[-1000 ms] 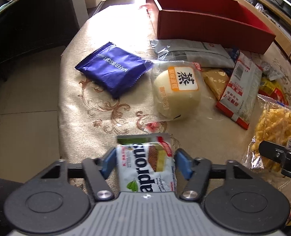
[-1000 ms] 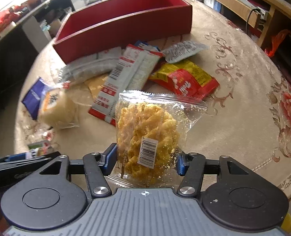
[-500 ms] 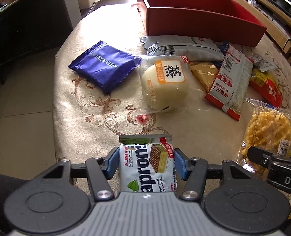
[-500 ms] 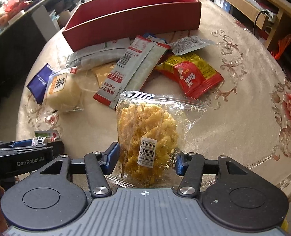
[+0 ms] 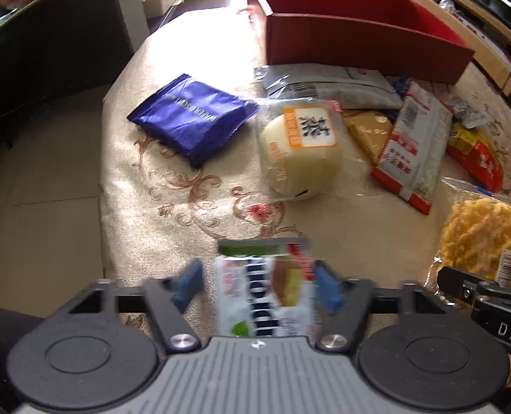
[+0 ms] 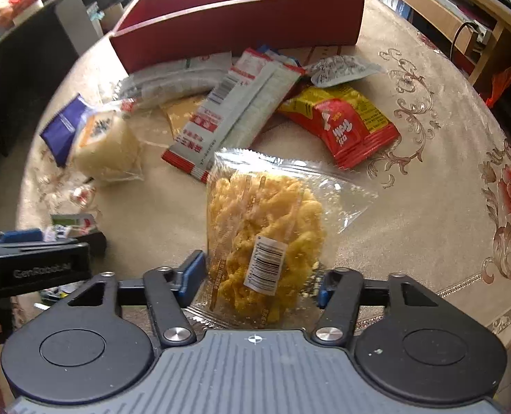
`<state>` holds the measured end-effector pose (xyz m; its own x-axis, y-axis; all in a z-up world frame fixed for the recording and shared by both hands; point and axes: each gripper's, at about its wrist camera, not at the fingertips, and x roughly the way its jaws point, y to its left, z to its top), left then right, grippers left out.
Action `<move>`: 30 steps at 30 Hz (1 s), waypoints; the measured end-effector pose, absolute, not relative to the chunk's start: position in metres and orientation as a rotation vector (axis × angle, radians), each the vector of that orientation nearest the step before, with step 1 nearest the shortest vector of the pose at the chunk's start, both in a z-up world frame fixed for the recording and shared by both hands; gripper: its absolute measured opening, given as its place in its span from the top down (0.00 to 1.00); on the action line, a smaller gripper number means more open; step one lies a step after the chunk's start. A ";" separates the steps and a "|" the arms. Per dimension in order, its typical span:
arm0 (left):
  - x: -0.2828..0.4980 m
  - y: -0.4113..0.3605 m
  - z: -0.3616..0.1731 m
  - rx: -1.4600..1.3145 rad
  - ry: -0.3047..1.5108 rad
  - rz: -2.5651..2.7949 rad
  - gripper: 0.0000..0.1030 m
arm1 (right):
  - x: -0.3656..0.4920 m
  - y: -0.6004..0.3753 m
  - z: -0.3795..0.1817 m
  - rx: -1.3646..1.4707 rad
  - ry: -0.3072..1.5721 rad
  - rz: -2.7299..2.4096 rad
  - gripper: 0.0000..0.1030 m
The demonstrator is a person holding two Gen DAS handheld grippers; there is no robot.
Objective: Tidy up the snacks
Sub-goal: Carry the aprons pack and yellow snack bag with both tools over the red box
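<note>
Here, we judge the wafer pack [image 5: 264, 296], loose between the left gripper [image 5: 258, 284]'s parted fingers, light and crushable, and the brittle noodle-snack bag [image 6: 262, 238], clamped at its 6 o'clock end by the right gripper [image 6: 257, 283], slippery.

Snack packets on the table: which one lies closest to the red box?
The long grey-and-white printed packet, lying right along the front wall of the red cardboard box. The blue wafer packet and red-and-yellow packet sit farther out.

Wafer pack [image 5: 264, 296] (blurred) and yellow crisps bag [image 6: 262, 238], both gripped.
</note>
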<state>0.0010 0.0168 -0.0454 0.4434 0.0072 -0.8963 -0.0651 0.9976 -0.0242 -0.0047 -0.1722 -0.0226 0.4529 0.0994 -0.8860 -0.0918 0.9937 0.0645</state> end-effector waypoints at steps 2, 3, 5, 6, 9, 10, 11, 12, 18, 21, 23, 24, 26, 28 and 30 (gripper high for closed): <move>0.000 0.016 -0.045 -0.076 1.122 0.027 0.48 | -0.008 -0.173 -0.020 0.009 1.084 0.116 0.40; -0.001 0.015 -0.045 -0.076 1.125 0.024 0.48 | -0.009 -0.173 -0.018 0.005 1.077 0.115 0.41; -0.001 0.017 -0.043 -0.096 1.128 0.013 0.48 | -0.012 -0.172 -0.015 -0.008 1.064 0.117 0.41; -0.002 0.017 -0.041 -0.104 1.124 0.011 0.48 | -0.013 -0.173 -0.014 -0.007 1.060 0.117 0.41; -0.002 0.019 -0.035 -0.120 1.112 0.005 0.48 | -0.016 -0.177 -0.009 0.021 1.051 0.123 0.41; -0.002 0.019 -0.034 -0.126 1.110 0.001 0.48 | -0.017 -0.178 -0.007 0.029 1.045 0.126 0.41; -0.003 0.019 -0.032 -0.131 1.107 -0.004 0.48 | -0.018 -0.179 -0.004 0.034 1.038 0.129 0.41; -0.003 0.019 -0.031 -0.134 1.104 -0.006 0.48 | -0.020 -0.180 -0.002 0.040 1.030 0.129 0.41; 0.000 0.016 -0.018 -0.148 1.069 -0.034 0.48 | -0.020 -0.181 0.004 0.061 1.013 0.136 0.41; 0.006 0.013 -0.011 -0.148 1.045 -0.041 0.48 | -0.015 -0.181 0.007 0.069 1.003 0.140 0.41; 0.013 0.011 -0.006 -0.153 1.035 -0.045 0.48 | -0.010 -0.180 0.010 0.070 0.995 0.141 0.41; 0.017 0.009 -0.004 -0.152 1.030 -0.046 0.48 | -0.007 -0.179 0.012 0.073 0.990 0.141 0.41; 0.024 0.007 0.001 -0.148 1.017 -0.049 0.48 | 0.000 -0.178 0.016 0.080 0.980 0.148 0.41; 0.033 0.005 0.006 -0.149 1.004 -0.051 0.48 | 0.008 -0.177 0.019 0.084 0.969 0.151 0.41; 0.042 0.003 0.010 -0.150 0.992 -0.052 0.48 | 0.016 -0.177 0.023 0.089 0.961 0.151 0.41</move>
<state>0.0419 0.0032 0.0103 0.5469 -0.1115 -0.8298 -0.0248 0.9885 -0.1491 0.0161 -0.1770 0.0229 0.5633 0.1676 -0.8091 -0.0887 0.9858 0.1425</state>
